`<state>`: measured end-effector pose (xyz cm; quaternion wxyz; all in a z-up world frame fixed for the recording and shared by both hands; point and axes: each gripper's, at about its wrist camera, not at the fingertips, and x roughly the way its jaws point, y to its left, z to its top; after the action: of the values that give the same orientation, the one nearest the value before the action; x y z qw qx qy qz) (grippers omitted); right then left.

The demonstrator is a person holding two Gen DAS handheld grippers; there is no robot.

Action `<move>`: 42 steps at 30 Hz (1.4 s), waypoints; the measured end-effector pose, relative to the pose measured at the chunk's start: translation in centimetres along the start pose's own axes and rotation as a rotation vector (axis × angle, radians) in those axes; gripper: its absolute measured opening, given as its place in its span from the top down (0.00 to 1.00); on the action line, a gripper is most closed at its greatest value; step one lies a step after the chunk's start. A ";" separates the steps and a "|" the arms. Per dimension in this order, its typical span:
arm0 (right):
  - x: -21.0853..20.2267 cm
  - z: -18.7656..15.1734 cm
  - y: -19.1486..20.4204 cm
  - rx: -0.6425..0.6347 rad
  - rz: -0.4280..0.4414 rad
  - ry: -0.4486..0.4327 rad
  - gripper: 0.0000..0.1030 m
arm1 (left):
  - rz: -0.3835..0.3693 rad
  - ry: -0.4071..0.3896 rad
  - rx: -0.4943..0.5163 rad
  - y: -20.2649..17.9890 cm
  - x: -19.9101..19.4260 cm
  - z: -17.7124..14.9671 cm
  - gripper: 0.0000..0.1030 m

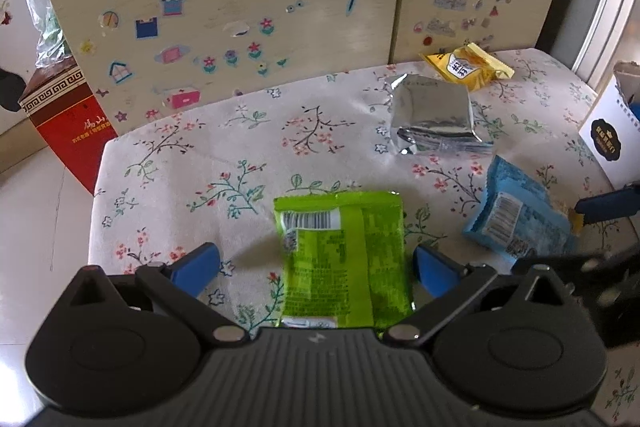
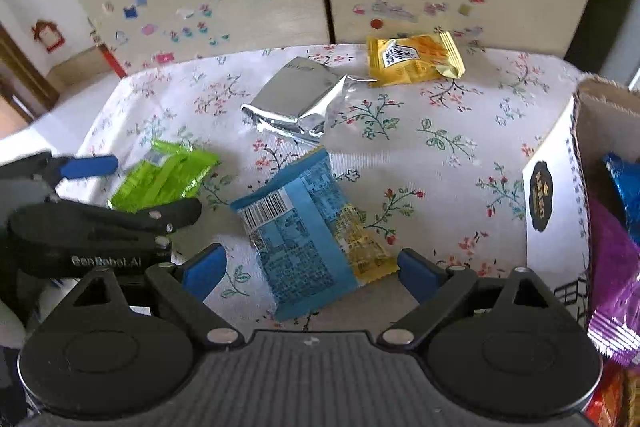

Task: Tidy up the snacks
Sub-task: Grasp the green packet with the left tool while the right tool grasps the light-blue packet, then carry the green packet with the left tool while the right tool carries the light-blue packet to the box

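The right tongs [image 2: 310, 267] stand wide apart, astride the flat blue-and-yellow foil snack packet [image 2: 308, 231] lying on the floral-clothed desk [image 2: 440, 131]; its long axis runs slantwise between the pads, neither touching. The left tongs [image 1: 316, 267], also apart, straddle the shiny green foil packet [image 1: 344, 259] lengthwise, pads clear.

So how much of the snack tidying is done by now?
Some is done: the white box already holds blue and purple packets. Nothing is gripped yet; the left fingers stand open around the green packet, the right fingers around the blue packet. Silver and yellow packets wait.
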<state>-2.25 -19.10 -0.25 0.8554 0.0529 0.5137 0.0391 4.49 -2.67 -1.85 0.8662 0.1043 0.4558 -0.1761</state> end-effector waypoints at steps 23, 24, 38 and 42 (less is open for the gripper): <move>-1.7 -0.6 0.9 -0.039 -0.063 -0.070 0.36 | -0.068 -0.070 0.061 -2.8 -2.7 0.5 0.53; -1.9 -0.5 0.9 -0.036 -0.063 -0.077 0.36 | -0.068 -0.077 0.058 -2.8 -3.0 0.7 0.53; -6.3 -0.4 0.6 0.020 -0.091 -0.206 0.36 | -0.089 -0.162 0.034 -3.3 -6.3 2.3 0.53; -8.1 -0.8 0.2 0.053 -0.099 -0.253 0.36 | -0.098 -0.189 0.038 -3.9 -7.3 2.6 0.52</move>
<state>-6.77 -19.86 6.53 0.9126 0.0547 0.4044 -0.0239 1.04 -5.57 5.58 0.8936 0.0811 0.3730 -0.2361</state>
